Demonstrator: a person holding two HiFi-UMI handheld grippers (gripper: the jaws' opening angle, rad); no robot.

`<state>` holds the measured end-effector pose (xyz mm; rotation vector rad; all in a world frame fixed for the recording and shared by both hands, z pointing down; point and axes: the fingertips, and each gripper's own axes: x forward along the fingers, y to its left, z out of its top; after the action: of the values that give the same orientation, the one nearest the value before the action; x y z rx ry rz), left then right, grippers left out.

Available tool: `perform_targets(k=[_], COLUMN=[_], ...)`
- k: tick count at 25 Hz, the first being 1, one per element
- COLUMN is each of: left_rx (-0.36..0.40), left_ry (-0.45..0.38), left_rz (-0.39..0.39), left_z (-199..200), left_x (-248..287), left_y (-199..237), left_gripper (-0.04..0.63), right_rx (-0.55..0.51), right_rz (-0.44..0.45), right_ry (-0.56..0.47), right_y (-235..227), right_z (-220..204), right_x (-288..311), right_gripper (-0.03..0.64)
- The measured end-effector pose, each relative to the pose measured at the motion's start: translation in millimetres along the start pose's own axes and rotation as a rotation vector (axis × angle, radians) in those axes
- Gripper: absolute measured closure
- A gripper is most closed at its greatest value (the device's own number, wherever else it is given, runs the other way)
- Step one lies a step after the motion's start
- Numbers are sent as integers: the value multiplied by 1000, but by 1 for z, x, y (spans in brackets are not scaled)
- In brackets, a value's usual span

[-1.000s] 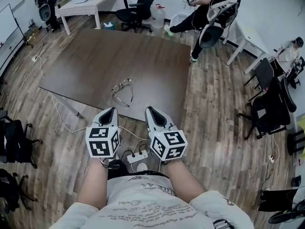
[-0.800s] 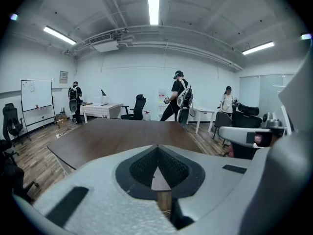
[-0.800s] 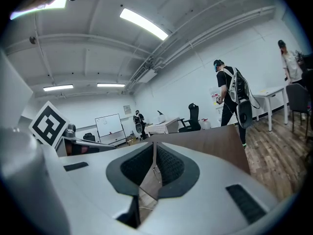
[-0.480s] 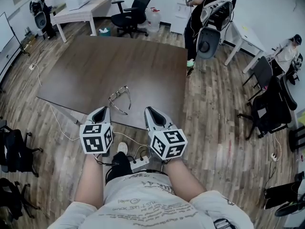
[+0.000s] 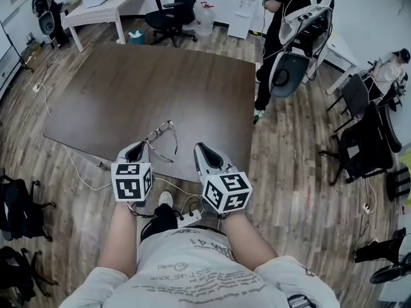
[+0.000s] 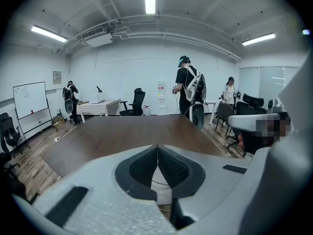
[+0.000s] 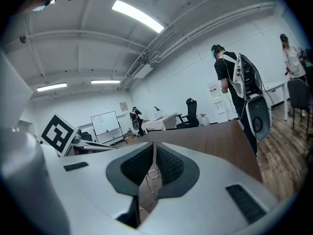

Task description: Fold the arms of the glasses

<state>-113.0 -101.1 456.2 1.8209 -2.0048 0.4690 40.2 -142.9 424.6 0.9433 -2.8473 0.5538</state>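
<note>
Thin wire-framed glasses (image 5: 158,136) lie on the brown table (image 5: 160,76) near its front edge, arms spread open. My left gripper (image 5: 137,147) is shut with nothing in it, its tip just left of the glasses at the table's edge. My right gripper (image 5: 199,147) is also shut and holds nothing; it sits a little to the right of the glasses. In the right gripper view a wire loop of the glasses (image 7: 152,173) shows below the closed jaws of the right gripper (image 7: 154,144). In the left gripper view the left gripper (image 6: 157,146) points across the table (image 6: 122,131).
A person (image 5: 286,11) stands by a chair at the table's far right corner. A black office chair (image 5: 183,5) and a white desk (image 5: 96,5) stand behind. A power strip (image 5: 186,219) lies on the floor by my feet. Dark chairs (image 5: 363,140) line the right side.
Both grippers have moved forward to the table's front edge, so the glasses now lie between their tips. The person at the back right has stood up and stepped nearer.
</note>
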Motion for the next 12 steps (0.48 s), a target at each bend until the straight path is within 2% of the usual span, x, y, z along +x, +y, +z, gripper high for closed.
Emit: perform_targets(k=[5, 12], left_rx=[28, 77], left_ry=[61, 227], left_rz=[-50, -245], left_z=[0, -18], left_x=[37, 92], left_y=[23, 36], left_gripper=[580, 580], right_rx=[4, 6], right_rz=[-18, -36], right_ry=[38, 81], right_y=[-5, -7], right_z=[-4, -5], right_x=[39, 91], right_gripper=[600, 600])
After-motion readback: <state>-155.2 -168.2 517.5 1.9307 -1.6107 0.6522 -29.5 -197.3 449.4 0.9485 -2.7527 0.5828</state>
